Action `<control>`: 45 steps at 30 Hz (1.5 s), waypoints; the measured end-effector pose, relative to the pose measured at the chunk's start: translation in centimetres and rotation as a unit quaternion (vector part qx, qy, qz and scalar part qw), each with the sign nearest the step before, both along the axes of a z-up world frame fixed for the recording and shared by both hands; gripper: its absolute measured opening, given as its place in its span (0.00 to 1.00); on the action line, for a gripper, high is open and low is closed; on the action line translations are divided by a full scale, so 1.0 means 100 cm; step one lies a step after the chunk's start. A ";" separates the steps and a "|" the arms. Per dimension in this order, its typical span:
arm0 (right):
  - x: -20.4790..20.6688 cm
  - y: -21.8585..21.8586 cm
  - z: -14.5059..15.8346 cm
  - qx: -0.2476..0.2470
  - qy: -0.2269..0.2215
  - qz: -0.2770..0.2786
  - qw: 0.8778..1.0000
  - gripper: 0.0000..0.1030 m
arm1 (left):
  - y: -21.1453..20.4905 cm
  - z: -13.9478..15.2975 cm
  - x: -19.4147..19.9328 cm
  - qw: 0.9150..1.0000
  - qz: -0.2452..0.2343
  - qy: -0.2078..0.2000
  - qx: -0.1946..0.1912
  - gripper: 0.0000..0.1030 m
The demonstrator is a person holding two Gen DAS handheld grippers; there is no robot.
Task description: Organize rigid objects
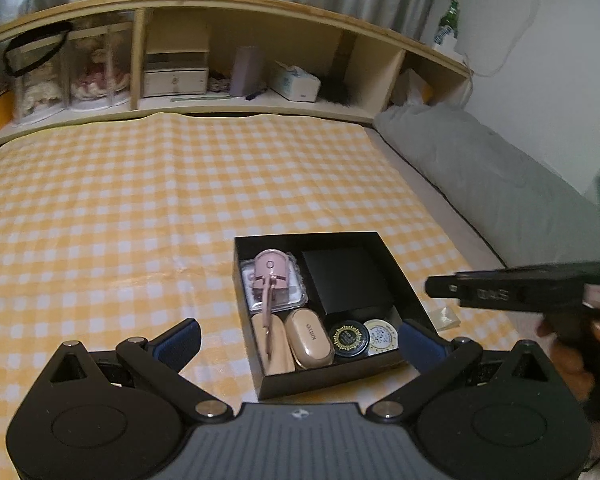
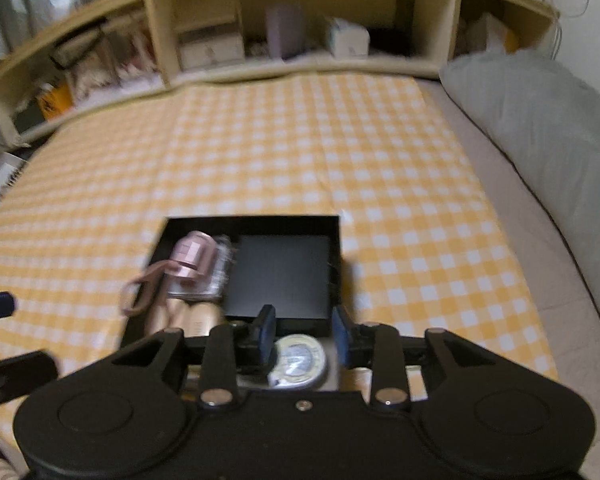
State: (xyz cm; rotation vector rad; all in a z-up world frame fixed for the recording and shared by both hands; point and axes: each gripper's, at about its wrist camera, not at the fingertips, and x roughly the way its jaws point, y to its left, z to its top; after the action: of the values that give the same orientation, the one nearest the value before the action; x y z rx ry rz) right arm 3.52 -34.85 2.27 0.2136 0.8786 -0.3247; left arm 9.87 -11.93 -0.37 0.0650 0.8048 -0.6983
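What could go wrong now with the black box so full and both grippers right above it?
The pink strap hangs over the black box wall; a passing finger might snag it. The right gripper is open just above the white round tin, so it could nudge the tin against the dark round tin.

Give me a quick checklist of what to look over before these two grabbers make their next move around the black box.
1. Left gripper open and empty: ok.
2. Right gripper free of the white round tin: ok, pads apart from it.
3. White round tin inside the black box: ok.
4. Dark round tin beside it: ok.
5. Pink strap inside the box: not ok, loops over the wall.
6. Items left outside: cannot tell.
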 end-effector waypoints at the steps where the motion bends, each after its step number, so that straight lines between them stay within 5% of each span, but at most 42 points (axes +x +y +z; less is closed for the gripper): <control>1: -0.008 0.004 0.007 0.001 -0.010 0.001 1.000 0.36 | 0.005 0.002 -0.002 1.000 0.004 0.004 -0.006 1.00; 5: -0.033 0.024 0.024 -0.001 -0.041 -0.001 0.999 0.46 | 0.023 0.007 -0.012 0.999 0.015 0.005 -0.032 1.00; 13: -0.072 0.060 0.036 -0.036 -0.086 -0.021 0.995 0.65 | 0.040 0.013 -0.041 0.999 0.020 -0.037 -0.024 1.00; 31: -0.119 0.098 0.032 -0.087 -0.130 -0.051 0.986 0.98 | 0.062 0.013 -0.079 0.989 0.069 -0.129 0.028 1.00; 45: -0.125 0.107 0.024 -0.105 -0.131 -0.057 0.984 1.00 | 0.072 0.011 -0.083 0.984 0.088 -0.148 0.040 1.00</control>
State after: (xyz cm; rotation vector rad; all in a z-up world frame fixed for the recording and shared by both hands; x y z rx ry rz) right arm -8.95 -24.20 4.63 0.1069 0.5689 -0.4824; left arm 1.55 -4.70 0.77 0.1652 0.5449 -0.4750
